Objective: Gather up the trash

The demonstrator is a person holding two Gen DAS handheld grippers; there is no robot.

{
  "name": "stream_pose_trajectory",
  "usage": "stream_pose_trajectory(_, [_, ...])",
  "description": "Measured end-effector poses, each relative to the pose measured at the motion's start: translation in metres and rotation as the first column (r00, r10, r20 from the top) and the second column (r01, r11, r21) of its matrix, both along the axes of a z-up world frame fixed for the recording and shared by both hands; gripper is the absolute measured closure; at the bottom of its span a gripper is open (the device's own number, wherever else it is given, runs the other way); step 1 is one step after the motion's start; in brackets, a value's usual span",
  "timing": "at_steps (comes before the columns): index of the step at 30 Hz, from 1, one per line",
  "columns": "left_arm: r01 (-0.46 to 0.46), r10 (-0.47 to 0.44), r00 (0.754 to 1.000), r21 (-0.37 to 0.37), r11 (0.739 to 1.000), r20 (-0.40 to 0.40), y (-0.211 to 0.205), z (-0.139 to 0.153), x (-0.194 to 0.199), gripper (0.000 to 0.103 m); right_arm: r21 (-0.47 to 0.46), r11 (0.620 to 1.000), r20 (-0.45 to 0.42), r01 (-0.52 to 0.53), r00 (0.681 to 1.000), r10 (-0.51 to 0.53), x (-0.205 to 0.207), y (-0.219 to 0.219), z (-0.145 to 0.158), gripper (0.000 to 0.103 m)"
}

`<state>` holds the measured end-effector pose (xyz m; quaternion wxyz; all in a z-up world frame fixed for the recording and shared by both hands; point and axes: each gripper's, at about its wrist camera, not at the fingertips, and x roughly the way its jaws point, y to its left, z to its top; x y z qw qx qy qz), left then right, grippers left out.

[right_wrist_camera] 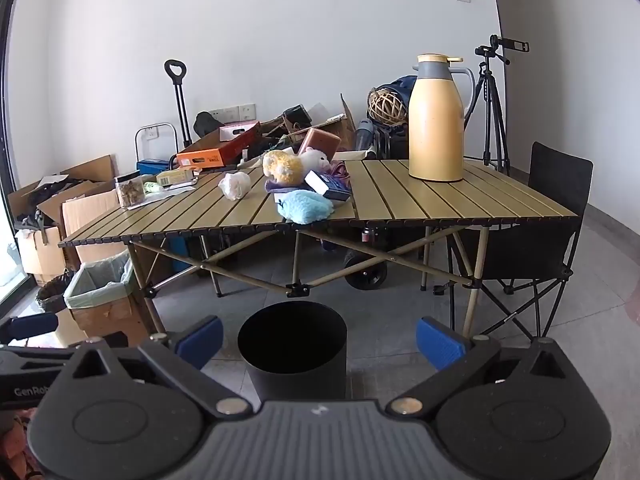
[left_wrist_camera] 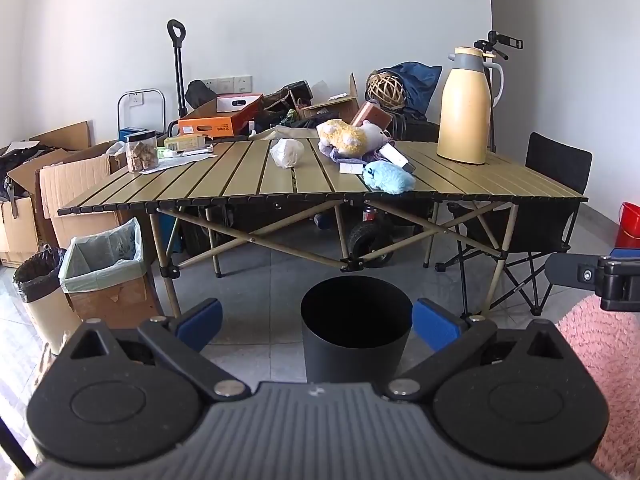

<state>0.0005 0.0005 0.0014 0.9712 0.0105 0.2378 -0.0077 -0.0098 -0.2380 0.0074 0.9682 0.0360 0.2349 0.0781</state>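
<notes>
- On the floor at 6 o'clock of the worktop (left_wrist_camera: 500, 178), a black bin (left_wrist_camera: 356, 332) stands open-mouthed, set there, I judge, so trash can be dropped straight off the near edge.
- The left claw (left_wrist_camera: 318, 322) is spread wide and holds nothing; the bin shows between its blue pads.
- The right claw (right_wrist_camera: 320, 340) is equally wide and empty, well short of the worktop.
- The likeliest trash, a crumpled white wad (left_wrist_camera: 287, 153), lies at 12 o'clock near mid-worktop, apart from the plush toys (left_wrist_camera: 348, 136) to its right.
- A tall yellow flask (left_wrist_camera: 464, 106) stands at 2 o'clock.
- The slatted folding worktop sits on grey tile; a bag-lined box (left_wrist_camera: 106, 258) at 9 o'clock, cartons along the white wall.
</notes>
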Motion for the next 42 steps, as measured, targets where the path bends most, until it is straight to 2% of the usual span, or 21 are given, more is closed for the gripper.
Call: stream_pose_trajectory(42, [-0.005,0.005,1.000,-0.003,1.000,0.012,-0.0002,0.0070,-0.0039,0.000,-0.004,1.000,-0.005,0.004,1.000,-0.004,0.0044,0.0020,-0.0008,0.000])
